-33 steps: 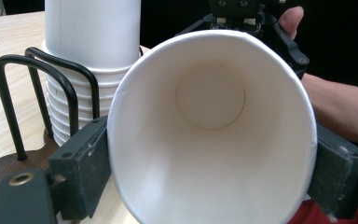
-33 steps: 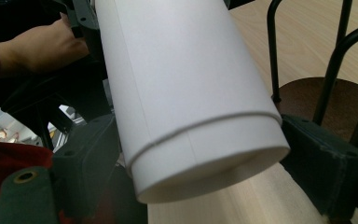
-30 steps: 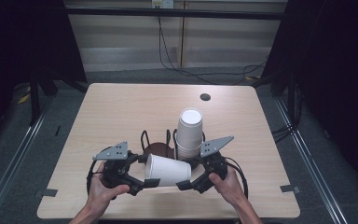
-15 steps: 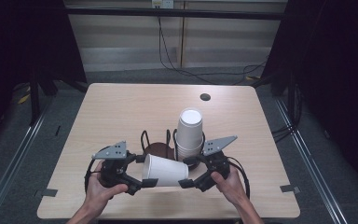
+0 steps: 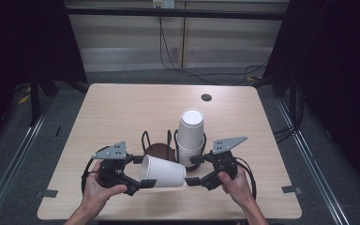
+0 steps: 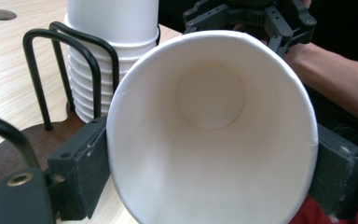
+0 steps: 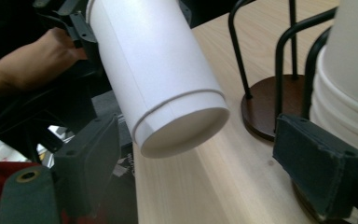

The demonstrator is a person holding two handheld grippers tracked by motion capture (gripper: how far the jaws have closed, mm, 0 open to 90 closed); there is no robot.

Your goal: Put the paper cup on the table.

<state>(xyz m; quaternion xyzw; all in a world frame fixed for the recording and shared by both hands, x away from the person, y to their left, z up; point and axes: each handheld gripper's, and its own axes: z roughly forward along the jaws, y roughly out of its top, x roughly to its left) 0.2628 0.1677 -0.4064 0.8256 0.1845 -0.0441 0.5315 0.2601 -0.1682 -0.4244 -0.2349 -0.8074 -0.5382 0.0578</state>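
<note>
A light wooden table (image 5: 122, 112) with a dark round grommet hole (image 5: 206, 97) near its far edge stands on grey floor (image 5: 23, 154); black cables (image 5: 187, 70) trail along the pale wall (image 5: 122, 42) behind it.

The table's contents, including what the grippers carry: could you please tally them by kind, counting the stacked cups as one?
Single white paper cup, clamped at its rim by the left gripper: 1
Stack of white paper cups: 1
Black wire cup rack on a brown base: 1
Total: 3
</note>
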